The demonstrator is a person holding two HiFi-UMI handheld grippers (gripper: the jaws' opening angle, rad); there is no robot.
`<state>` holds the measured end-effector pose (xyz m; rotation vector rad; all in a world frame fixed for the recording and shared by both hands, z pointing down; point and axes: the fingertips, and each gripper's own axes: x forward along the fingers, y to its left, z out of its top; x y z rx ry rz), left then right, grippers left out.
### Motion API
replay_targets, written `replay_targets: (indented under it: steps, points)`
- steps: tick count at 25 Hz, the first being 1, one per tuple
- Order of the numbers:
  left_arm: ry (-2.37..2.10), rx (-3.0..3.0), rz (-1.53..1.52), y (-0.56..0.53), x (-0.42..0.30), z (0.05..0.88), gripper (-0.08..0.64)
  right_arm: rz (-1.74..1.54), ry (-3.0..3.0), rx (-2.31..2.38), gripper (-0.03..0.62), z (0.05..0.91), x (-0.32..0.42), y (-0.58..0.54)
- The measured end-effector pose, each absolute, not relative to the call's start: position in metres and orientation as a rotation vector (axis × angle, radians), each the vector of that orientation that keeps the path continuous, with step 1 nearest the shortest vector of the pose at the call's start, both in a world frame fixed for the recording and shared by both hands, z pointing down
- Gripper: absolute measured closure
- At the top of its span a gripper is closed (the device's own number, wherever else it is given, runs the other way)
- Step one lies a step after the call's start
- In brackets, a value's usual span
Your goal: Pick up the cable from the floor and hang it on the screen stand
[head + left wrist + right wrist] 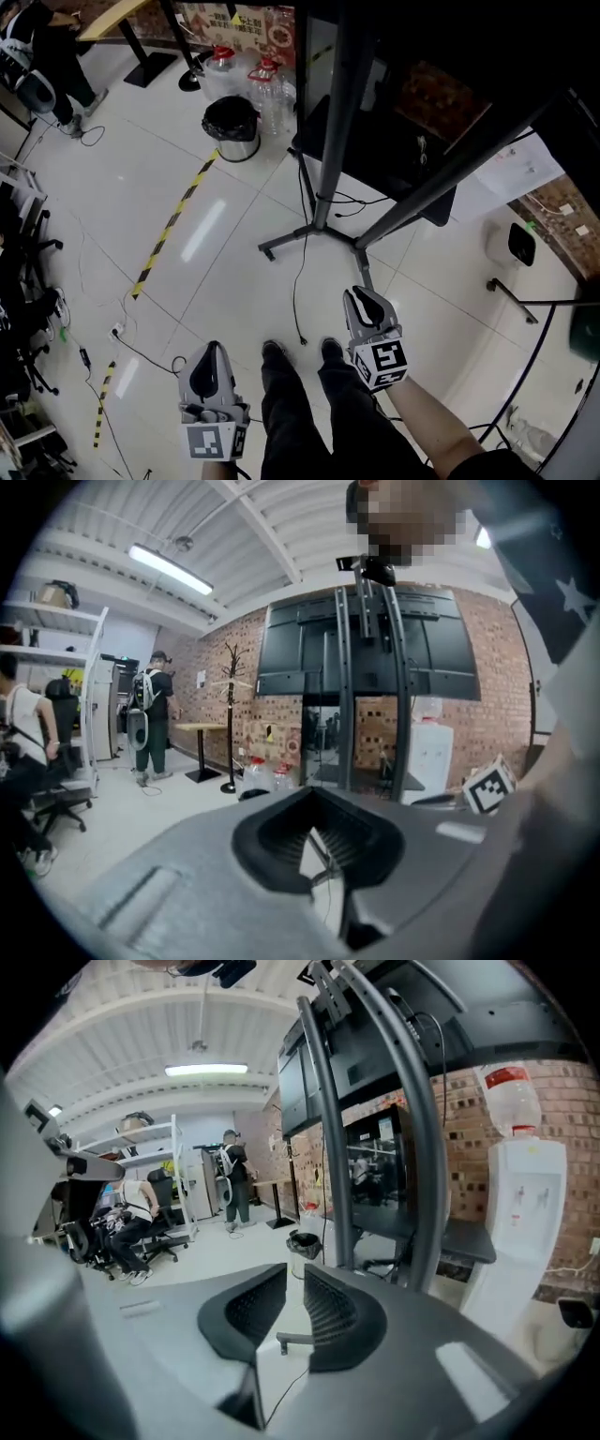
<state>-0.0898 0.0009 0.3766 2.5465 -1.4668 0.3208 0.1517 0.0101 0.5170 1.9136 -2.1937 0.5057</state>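
Left gripper (214,350): near left, jaws closed tip to tip, empty.
Right gripper (363,298): near right, jaws a narrow slit apart, nothing between them.
Cable (296,291): black, loose on the floor (187,187); long axis runs near to far, free end just beyond the shoes (274,350), far end by the screen stand (330,122) base.

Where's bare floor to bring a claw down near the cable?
Bare tiles lie between the striped tape and the cable, and right of the stand foot toward the white unit. Crowded: wires around the stand base, the bin with bottles, loose cords at left.
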Motion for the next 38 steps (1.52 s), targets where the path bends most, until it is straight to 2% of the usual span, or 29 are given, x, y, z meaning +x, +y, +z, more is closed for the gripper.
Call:
replay_targets:
  steps: [2, 12, 18, 30, 38]
  points:
    - [-1.422, 2.577, 0.379, -0.009, -0.091, 0.416, 0.555, 0.510, -2.173, 1.911, 0.481, 0.548, 0.149, 0.000]
    - [-1.307, 2.460, 0.489, -0.048, -0.120, 0.580, 0.555, 0.690, -1.988, 1.714, 0.465, 0.752, 0.115, -0.025]
    - [-1.252, 2.433, 0.525, -0.053, -0.136, 0.646, 0.554, 0.748, -1.921, 1.668, 0.465, 0.830, 0.101, -0.040]
    - [-1.242, 2.421, 0.512, -0.077, -0.150, 0.709, 0.554, 0.860, -1.916, 1.542, 0.451, 0.926, 0.079, -0.064]
    - [-1.243, 2.407, 0.550, -0.082, -0.161, 0.749, 0.554, 0.963, -1.853, 1.469, 0.407, 1.001, 0.071, -0.071]
